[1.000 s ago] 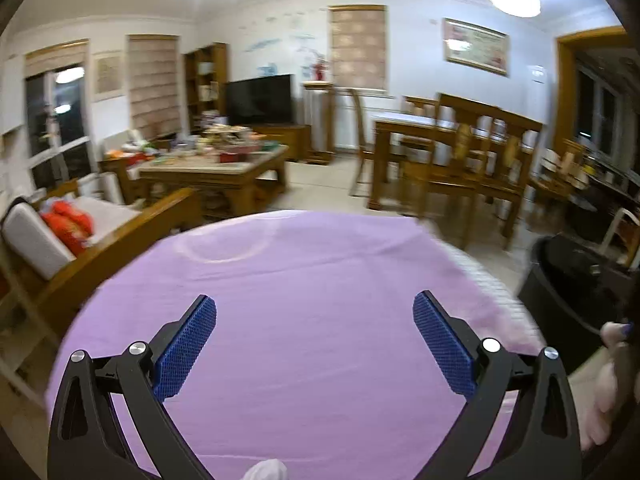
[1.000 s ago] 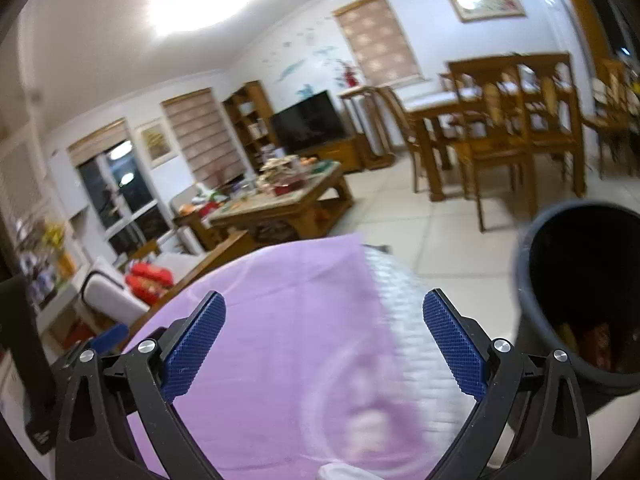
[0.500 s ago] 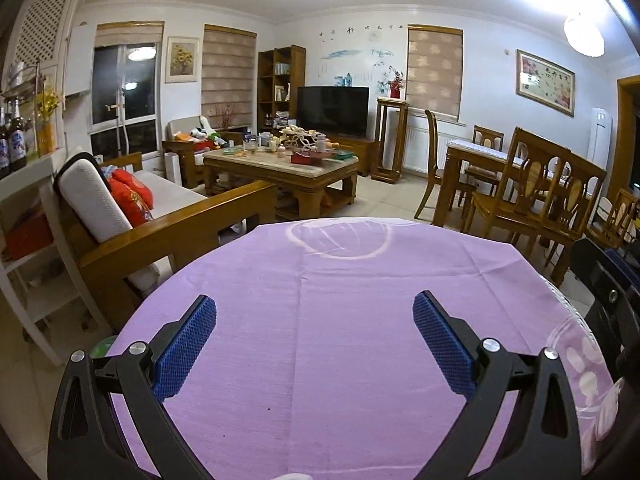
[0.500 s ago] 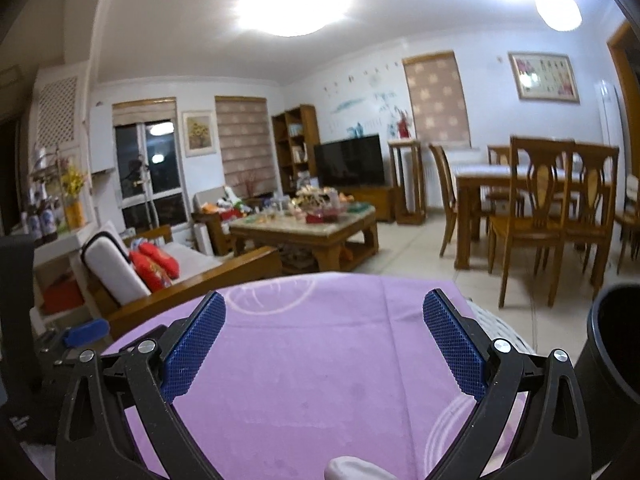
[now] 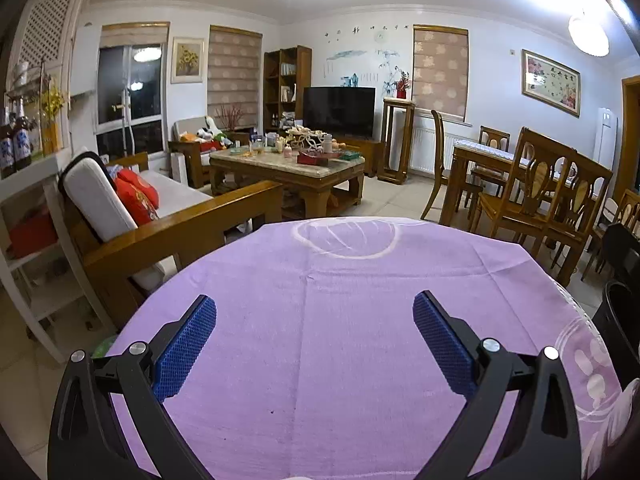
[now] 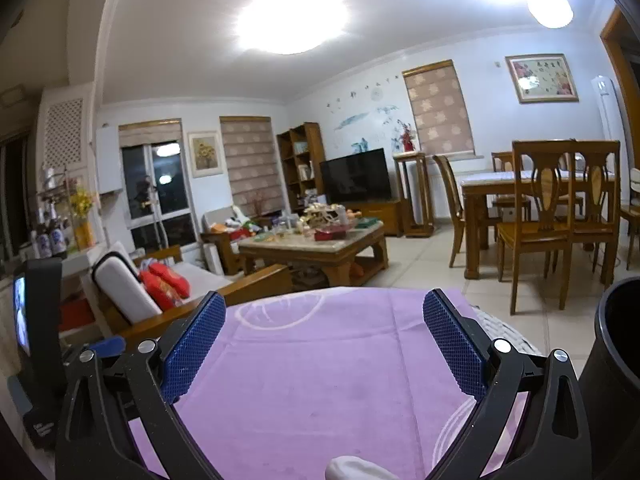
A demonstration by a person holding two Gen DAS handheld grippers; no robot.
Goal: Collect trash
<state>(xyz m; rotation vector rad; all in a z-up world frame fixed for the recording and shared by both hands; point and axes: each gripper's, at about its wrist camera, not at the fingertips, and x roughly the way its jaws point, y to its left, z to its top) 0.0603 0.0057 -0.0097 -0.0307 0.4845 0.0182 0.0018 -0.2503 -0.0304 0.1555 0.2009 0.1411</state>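
left gripper: jaws wide, holding nothing, lower centre of frame over purple tablecloth | right gripper: jaws wide, holding nothing | white crumpled trash: bottom edge of right view, on the cloth, below the fingers | black bin: right edge, beside the table

Left gripper: matte black plastic frame, two angled fingers branching from a forked body with triangular cut-outs.
Left pads: blue, rectangular, fine dimpled rubber texture.
Left screws: four round silver bolt heads, two per side.
Right gripper: same black forked frame, lightly speckled with dust.
Right pads: blue, dimpled, rectangular.
Right screws: four silver bolt heads at the finger joints.
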